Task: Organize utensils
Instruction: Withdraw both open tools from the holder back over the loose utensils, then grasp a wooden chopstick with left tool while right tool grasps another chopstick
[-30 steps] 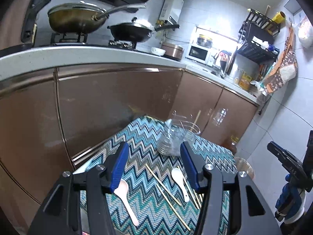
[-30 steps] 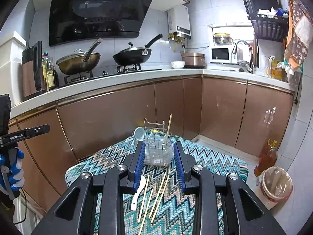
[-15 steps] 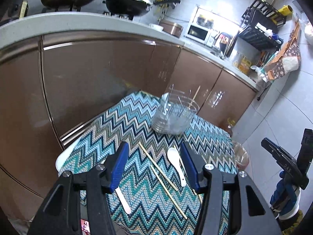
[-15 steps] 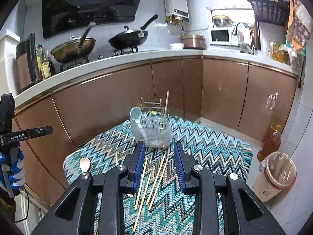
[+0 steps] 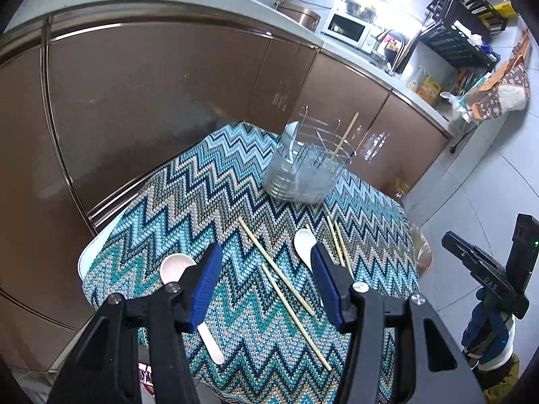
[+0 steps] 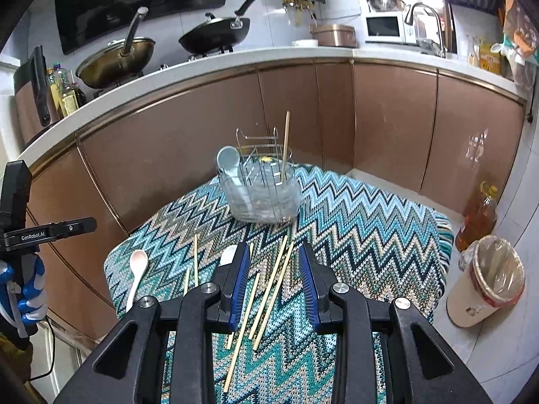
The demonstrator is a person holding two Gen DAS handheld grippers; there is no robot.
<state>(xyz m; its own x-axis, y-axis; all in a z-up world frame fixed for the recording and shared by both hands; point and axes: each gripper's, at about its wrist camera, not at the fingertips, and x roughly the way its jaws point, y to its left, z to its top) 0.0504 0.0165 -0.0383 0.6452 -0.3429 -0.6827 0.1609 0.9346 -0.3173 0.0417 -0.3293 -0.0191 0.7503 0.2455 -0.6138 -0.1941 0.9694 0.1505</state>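
I've got both grippers over the zigzag cloth (image 6: 370, 222). Left gripper (image 5: 264, 279) jaws stand wide, nothing btwn them. Right gripper (image 6: 274, 279) jaws narrower but also apart, empty. Loose chopsticks (image 6: 269, 289) lie scattered on the cloth below, w/ a pink spoon (image 6: 136, 269) toward the left edge and a white spoon (image 5: 303, 245) mid-cloth. Wire holder (image 6: 262, 192) sits at the far end, already holding one spoon + one upright chopstick.
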